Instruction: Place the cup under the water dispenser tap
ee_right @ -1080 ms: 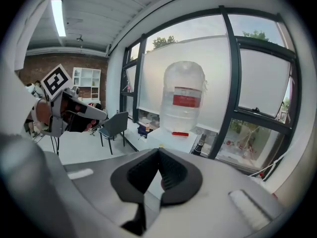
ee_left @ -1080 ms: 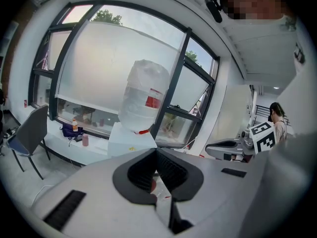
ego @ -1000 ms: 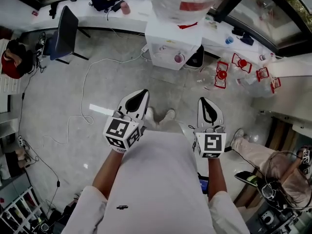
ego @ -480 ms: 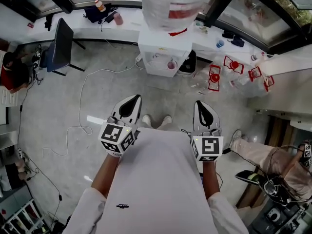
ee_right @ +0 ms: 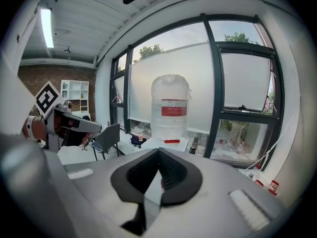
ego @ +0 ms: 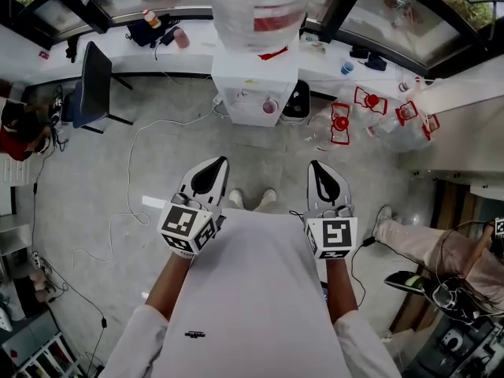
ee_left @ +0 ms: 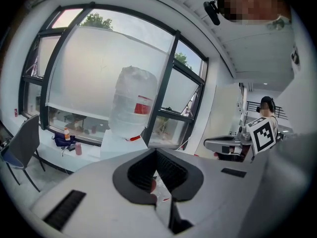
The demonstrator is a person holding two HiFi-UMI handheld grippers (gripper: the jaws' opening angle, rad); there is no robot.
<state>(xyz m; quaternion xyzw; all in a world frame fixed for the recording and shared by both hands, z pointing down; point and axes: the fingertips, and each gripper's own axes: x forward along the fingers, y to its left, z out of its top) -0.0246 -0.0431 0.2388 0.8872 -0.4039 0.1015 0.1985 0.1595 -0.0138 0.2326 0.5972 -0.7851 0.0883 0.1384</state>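
The white water dispenser (ego: 246, 87) with its big clear bottle (ego: 256, 10) stands across the floor, at the top middle of the head view. A small pink cup (ego: 269, 106) sits in the recess on its front. My left gripper (ego: 214, 164) and right gripper (ego: 321, 168) are held side by side in front of my body, well short of the dispenser, both shut and empty. In the left gripper view the shut gripper (ee_left: 156, 150) points toward the bottle (ee_left: 133, 105). The right gripper view shows its gripper (ee_right: 159, 150) closed below the bottle (ee_right: 170, 110).
A dark chair (ego: 93, 85) stands left of the dispenser, and a white cable (ego: 134, 148) trails over the floor. Red-framed items (ego: 340, 123) lie to its right. A counter (ego: 47, 42) under the windows carries small things. A person's legs (ego: 425, 246) are at the right.
The head view has shifted, so the dispenser now sits a little lower and further left, with more of the bottle showing. Both grippers stay shut and side by side, slightly raised.
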